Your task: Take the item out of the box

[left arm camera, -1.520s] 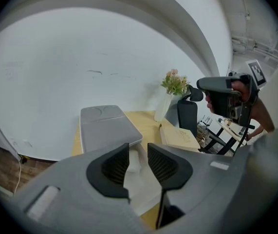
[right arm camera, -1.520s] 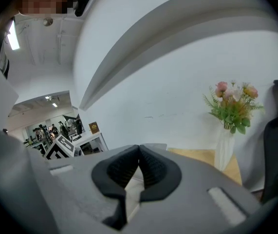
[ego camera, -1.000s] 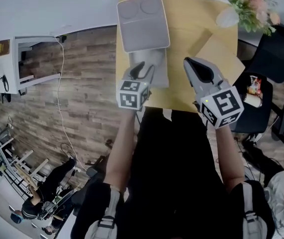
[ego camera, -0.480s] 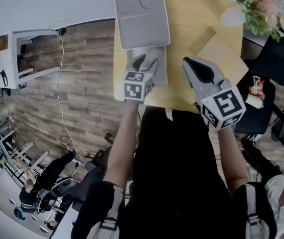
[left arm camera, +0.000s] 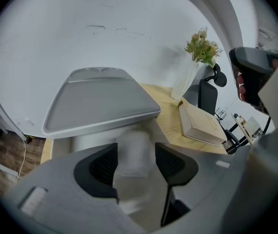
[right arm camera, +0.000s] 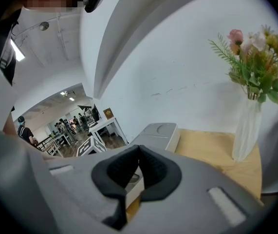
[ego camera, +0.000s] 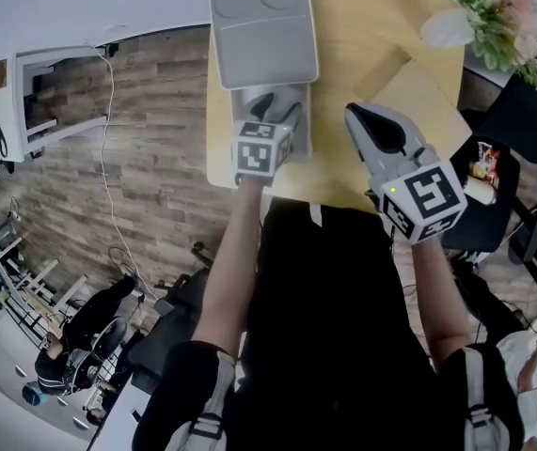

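A grey box stands on the wooden table with its lid thrown back behind it. My left gripper reaches over the box's open mouth. In the left gripper view a white, blurred item lies between the jaws of the left gripper, which are opening; the pads stand beside it without squeezing it. The lid rises just behind. My right gripper hovers to the right of the box, shut with nothing in it. The box shows past its jaws.
A flat tan book-like box lies on the table's right side, with a white vase of flowers at the far right corner. A black chair stands beside the table. The table's left edge drops to wood flooring.
My left gripper has moved forward from the table's near edge to over the box. The right gripper has stayed almost where it was.
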{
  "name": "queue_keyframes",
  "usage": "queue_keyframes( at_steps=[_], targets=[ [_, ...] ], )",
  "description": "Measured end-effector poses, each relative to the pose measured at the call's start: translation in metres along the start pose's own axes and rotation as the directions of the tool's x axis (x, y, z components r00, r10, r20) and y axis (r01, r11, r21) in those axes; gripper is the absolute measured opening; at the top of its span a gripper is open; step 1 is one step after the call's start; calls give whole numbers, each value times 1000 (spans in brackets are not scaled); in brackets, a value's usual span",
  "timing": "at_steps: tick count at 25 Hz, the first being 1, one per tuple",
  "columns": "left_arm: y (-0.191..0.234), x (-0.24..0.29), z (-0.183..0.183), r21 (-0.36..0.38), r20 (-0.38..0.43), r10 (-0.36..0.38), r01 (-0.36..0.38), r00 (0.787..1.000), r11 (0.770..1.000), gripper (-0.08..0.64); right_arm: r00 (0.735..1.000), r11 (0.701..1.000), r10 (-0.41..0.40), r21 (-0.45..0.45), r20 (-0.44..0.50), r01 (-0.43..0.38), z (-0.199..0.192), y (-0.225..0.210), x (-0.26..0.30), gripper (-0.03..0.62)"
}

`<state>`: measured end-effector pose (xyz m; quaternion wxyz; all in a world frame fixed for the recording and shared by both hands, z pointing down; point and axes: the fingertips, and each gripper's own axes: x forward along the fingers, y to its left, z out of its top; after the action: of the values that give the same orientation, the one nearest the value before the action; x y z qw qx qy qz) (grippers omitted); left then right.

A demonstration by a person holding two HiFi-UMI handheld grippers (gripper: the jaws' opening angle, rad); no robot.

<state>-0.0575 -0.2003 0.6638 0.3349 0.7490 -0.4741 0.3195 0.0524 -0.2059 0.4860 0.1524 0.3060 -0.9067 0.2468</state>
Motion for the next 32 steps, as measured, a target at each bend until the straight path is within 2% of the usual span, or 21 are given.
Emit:
queue_keyframes(
  at_steps=[10, 22, 32],
  targets=[
    [3, 9, -8, 11, -37, 27, -27, 999, 1000, 228, 1000, 1000, 4, 11, -16, -3, -5, -4, 2, 3],
    [10, 12, -18, 66, -92, 77, -71, 993, 995, 213, 1000, 1000, -13, 20, -18, 14, 0, -2, -4, 3],
    [10, 7, -21, 81, -94, 67, -59, 993, 995, 193, 999, 999, -49, 20, 9, 49, 5, 5, -15, 3]
  ],
)
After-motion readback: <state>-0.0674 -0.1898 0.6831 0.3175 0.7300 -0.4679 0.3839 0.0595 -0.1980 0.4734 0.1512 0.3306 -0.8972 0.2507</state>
